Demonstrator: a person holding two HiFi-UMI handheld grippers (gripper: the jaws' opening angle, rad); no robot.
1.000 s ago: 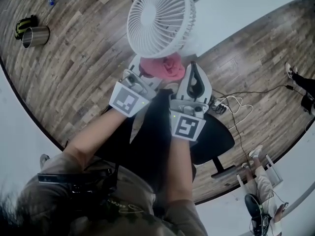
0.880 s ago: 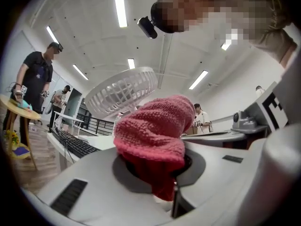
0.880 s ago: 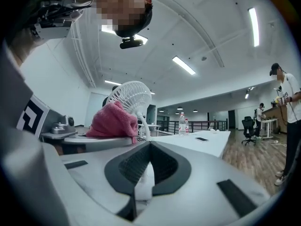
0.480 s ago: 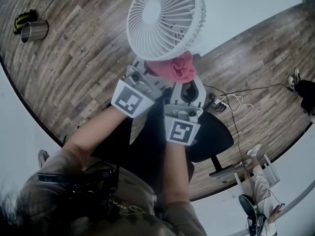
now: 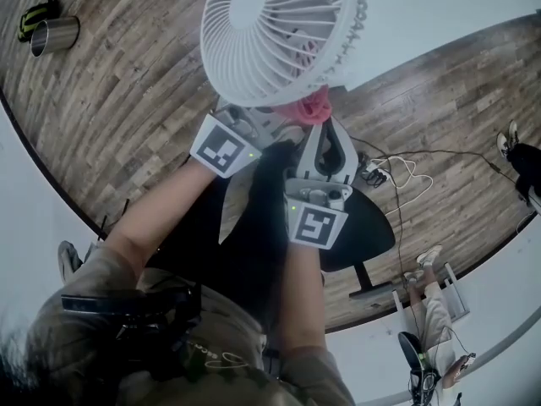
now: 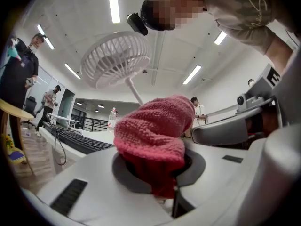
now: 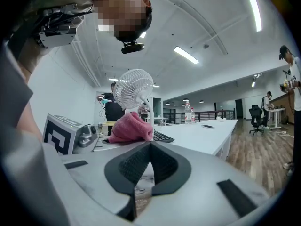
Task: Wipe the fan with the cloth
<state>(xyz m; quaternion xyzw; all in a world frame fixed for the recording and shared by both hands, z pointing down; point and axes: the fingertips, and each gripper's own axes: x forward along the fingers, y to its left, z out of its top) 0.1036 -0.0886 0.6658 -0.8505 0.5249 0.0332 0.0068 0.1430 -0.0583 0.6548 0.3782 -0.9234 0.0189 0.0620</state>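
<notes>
My left hand-held gripper (image 6: 155, 173) is clenched on the pink knitted cloth (image 6: 151, 134), which bulges up out of its jaws. In the head view the cloth sits at the lower rim of the white round grilled fan (image 5: 279, 32), partly hidden beneath it. My right hand-held gripper (image 7: 149, 147) is clamped shut on nothing, just beside the left one. A white surface (image 5: 423, 15) lies beyond the fan.
</notes>
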